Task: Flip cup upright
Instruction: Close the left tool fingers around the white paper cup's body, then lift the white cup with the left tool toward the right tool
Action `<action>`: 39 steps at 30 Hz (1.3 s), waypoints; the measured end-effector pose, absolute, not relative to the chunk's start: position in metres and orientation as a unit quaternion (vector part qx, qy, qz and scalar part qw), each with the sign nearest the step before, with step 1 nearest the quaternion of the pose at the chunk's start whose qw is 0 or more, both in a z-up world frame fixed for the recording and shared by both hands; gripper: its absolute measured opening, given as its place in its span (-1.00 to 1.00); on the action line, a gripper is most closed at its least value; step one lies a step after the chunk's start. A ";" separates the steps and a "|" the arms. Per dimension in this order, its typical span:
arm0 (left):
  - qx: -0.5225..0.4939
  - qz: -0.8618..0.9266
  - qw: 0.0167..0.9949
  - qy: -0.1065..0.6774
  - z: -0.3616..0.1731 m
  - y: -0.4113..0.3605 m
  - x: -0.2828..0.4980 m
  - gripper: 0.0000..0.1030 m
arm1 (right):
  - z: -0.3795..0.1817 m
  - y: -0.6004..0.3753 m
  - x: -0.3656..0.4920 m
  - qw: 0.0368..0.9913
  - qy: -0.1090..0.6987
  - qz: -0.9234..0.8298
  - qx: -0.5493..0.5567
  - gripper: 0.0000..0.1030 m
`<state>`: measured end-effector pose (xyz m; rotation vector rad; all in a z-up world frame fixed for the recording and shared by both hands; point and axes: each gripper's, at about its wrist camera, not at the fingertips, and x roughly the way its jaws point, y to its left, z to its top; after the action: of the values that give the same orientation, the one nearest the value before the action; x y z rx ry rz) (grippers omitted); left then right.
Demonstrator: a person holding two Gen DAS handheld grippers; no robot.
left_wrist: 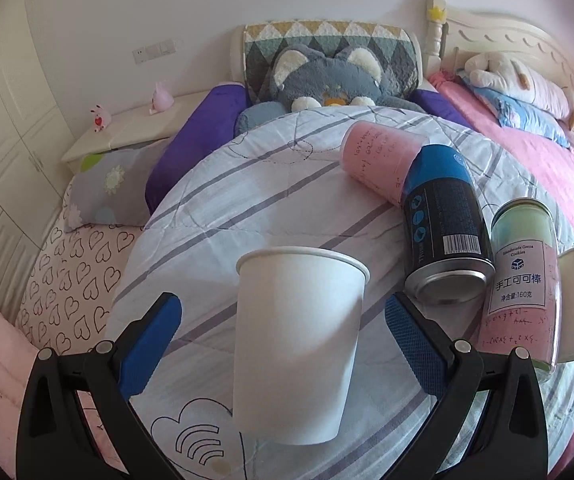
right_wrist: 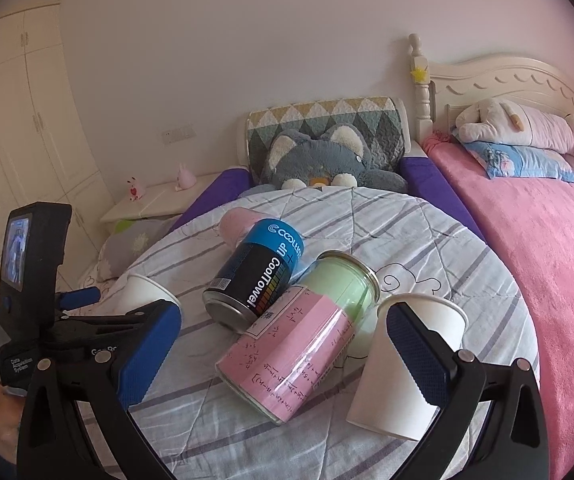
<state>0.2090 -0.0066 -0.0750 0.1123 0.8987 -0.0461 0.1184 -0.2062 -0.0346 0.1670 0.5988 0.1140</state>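
- Cup (left_wrist: 301, 344) stands mouth-up, long axis vertical, between the spread pads of the left tongs (left_wrist: 283, 344), neither pad touching it.
- Right tongs (right_wrist: 285, 354) gape apart too; their right pad (right_wrist: 417, 354) covers part of a second white cup (right_wrist: 403, 392).
- Only the right view shows the black can (right_wrist: 253, 276) front and left tongs' screen; the left view crops that second cup.
- Jar (right_wrist: 299, 340) lies between.

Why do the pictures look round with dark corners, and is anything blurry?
Left wrist view: the fisheye lens bends the striped grey-and-white quilt into a dome and darkens the corners; the white paper cup is sharp, with soft shadow on its lower side. Right wrist view: same bending, a pinkish tint at the edges, and the clear glass jar shows faint glare.
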 end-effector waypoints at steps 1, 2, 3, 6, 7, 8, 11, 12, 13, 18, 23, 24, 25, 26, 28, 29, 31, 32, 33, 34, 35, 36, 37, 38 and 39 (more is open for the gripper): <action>0.051 -0.025 0.897 0.439 -0.077 -0.006 0.211 0.99 | -0.034 -0.206 0.119 0.950 0.295 0.058 0.083 1.00; 0.048 -0.028 0.895 0.442 -0.078 -0.006 0.213 0.98 | -0.035 -0.205 0.120 0.949 0.298 0.059 0.083 1.00; 0.048 -0.029 0.893 0.447 -0.079 -0.007 0.215 0.93 | -0.036 -0.205 0.121 0.949 0.300 0.057 0.083 1.00; 0.051 -0.031 0.886 0.460 -0.082 -0.008 0.220 0.64 | -0.037 -0.202 0.122 0.948 0.305 0.057 0.077 1.00; 0.046 -0.035 0.884 0.464 -0.083 -0.007 0.220 0.46 | -0.038 -0.202 0.121 0.948 0.305 0.057 0.075 1.00; 0.040 -0.039 0.881 0.470 -0.085 -0.006 0.221 0.36 | -0.038 -0.202 0.121 0.948 0.305 0.057 0.075 1.00; 0.037 -0.044 0.881 0.469 -0.086 -0.005 0.222 0.36 | -0.038 -0.203 0.120 0.948 0.305 0.055 0.075 1.00; 0.037 -0.046 0.881 0.469 -0.086 -0.005 0.222 0.36 | -0.038 -0.204 0.119 0.948 0.305 0.054 0.076 1.00; 0.031 -0.048 0.883 0.465 -0.084 -0.003 0.221 0.35 | -0.038 -0.206 0.118 0.948 0.304 0.053 0.077 1.00; 0.013 -0.058 0.897 0.437 -0.070 0.002 0.219 0.35 | -0.039 -0.207 0.117 0.947 0.308 0.052 0.079 1.00; 0.000 -0.064 0.901 0.428 -0.063 0.004 0.219 0.35 | -0.039 -0.207 0.117 0.946 0.309 0.051 0.079 1.00; -0.005 -0.063 0.903 0.426 -0.062 0.005 0.218 0.35 | -0.039 -0.207 0.117 0.946 0.309 0.051 0.080 1.00; -0.007 -0.066 0.903 0.425 -0.061 0.005 0.218 0.35 | -0.039 -0.207 0.117 0.946 0.310 0.052 0.079 1.00; -0.009 -0.069 0.902 0.425 -0.061 0.005 0.217 0.35 | -0.039 -0.207 0.117 0.946 0.311 0.051 0.079 1.00; -0.011 -0.074 0.902 0.425 -0.059 0.004 0.215 0.35 | -0.040 -0.208 0.116 0.945 0.312 0.051 0.081 1.00; -0.011 -0.078 0.900 0.428 -0.059 0.003 0.214 0.35 | -0.040 -0.208 0.115 0.945 0.314 0.051 0.081 1.00; -0.010 -0.088 0.893 0.441 -0.062 0.000 0.213 0.34 | -0.041 -0.209 0.114 0.944 0.315 0.050 0.083 1.00; -0.009 -0.090 0.890 0.446 -0.063 -0.001 0.212 0.34 | -0.041 -0.209 0.114 0.944 0.316 0.049 0.085 1.00; -0.006 -0.092 0.889 0.448 -0.063 -0.002 0.210 0.34 | -0.041 -0.210 0.113 0.944 0.316 0.049 0.086 1.00; -0.004 -0.095 0.888 0.449 -0.062 -0.003 0.207 0.34 | -0.041 -0.210 0.112 0.944 0.316 0.049 0.087 1.00; -0.008 -0.102 0.886 0.452 -0.062 -0.003 0.204 0.34 | -0.041 -0.210 0.111 0.944 0.315 0.049 0.087 1.00; -0.012 -0.109 0.884 0.454 -0.062 -0.004 0.201 0.34 | -0.041 -0.210 0.112 0.943 0.317 0.049 0.086 1.00; -0.014 -0.116 0.881 0.458 -0.061 -0.004 0.197 0.34 | -0.041 -0.210 0.111 0.942 0.321 0.050 0.084 1.00; -0.016 -0.119 0.880 0.460 -0.061 -0.006 0.193 0.34 | -0.042 -0.209 0.111 0.941 0.324 0.052 0.083 1.00; -0.011 -0.122 0.878 0.463 -0.063 -0.009 0.189 0.34 | -0.042 -0.208 0.109 0.941 0.325 0.053 0.082 1.00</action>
<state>0.1892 -0.0086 -0.0627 -0.0229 0.9648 -0.2541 0.1093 -0.2081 -0.0425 0.1670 0.6629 0.1078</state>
